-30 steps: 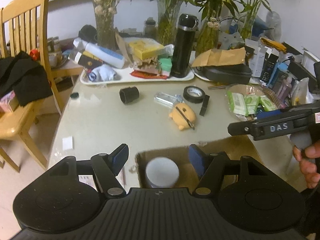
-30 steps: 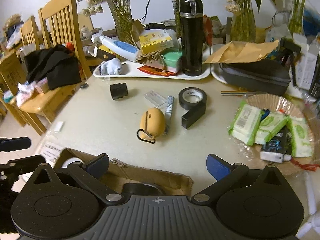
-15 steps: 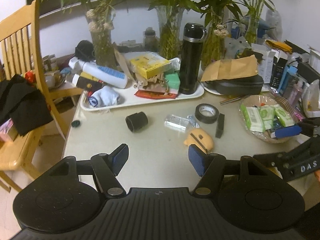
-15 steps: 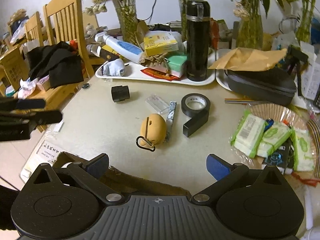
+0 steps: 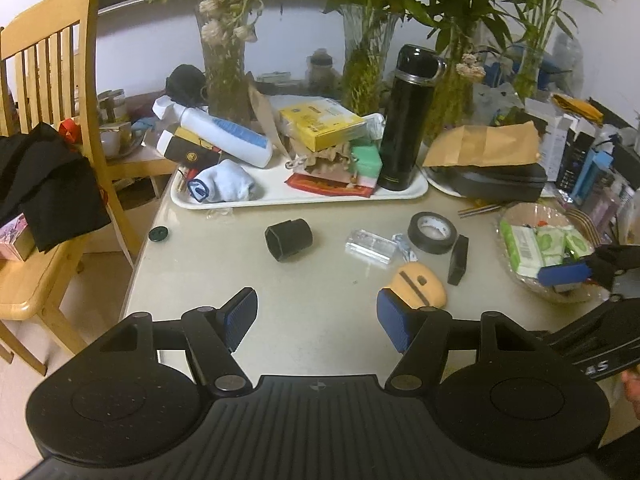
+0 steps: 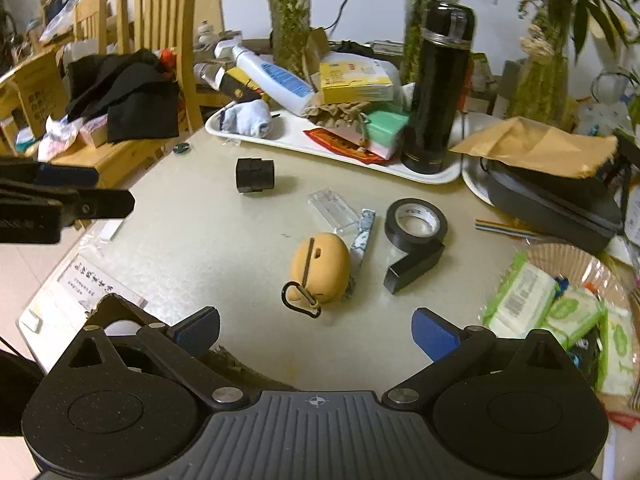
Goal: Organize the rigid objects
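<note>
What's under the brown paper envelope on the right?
The brown paper envelope lies on a dark zippered case, which rests on a white plate. The case is closed; its contents stay hidden.

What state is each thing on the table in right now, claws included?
Left claw: open, empty.
Right claw: open, empty.
Tall black thermos flask: upright on the white tray, lid on.
Black tape roll: lying flat.
Short black plastic cylinder: on its side.
Yellow rounded silicone case: closed, lying flat.
Small black rectangular block: lying flat beside the tape.
</note>
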